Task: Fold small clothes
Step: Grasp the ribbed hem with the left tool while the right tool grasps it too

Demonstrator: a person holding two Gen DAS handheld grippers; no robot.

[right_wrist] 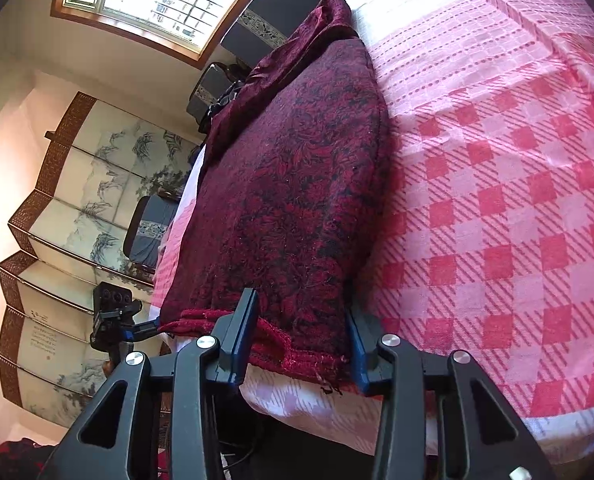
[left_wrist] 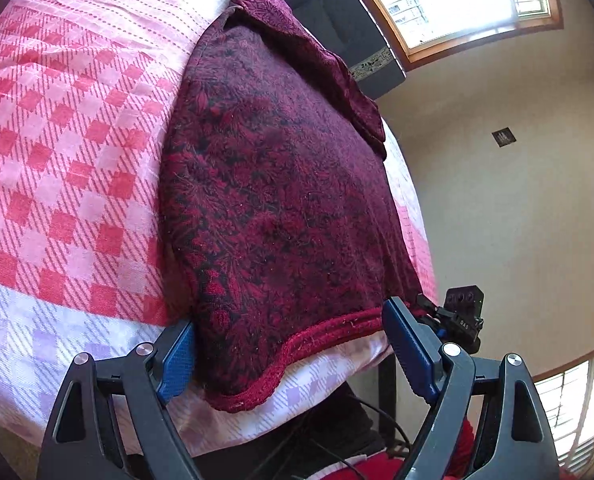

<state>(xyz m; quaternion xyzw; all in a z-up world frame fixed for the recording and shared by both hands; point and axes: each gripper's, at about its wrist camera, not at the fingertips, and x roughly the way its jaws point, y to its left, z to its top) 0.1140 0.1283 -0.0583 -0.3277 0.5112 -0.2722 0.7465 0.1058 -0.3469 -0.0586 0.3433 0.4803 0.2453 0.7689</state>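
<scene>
Evidently both hand-held grippers, left and right, gape around the maroon garment's hem, gripping nothing, poised to lift it for folding.

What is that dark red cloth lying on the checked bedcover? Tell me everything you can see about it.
The dark red garment looks like a woven or knitted piece with a maroon-and-black leafy pattern and a plain red ribbed hem along its near edge. It lies mostly flat on the pink checked bedcover, near the bed's edge, with a shinier, velvety maroon part bunched at its far end. The left hand-held gripper and right hand-held gripper stand open, straddling the hem at opposite corners.
</scene>
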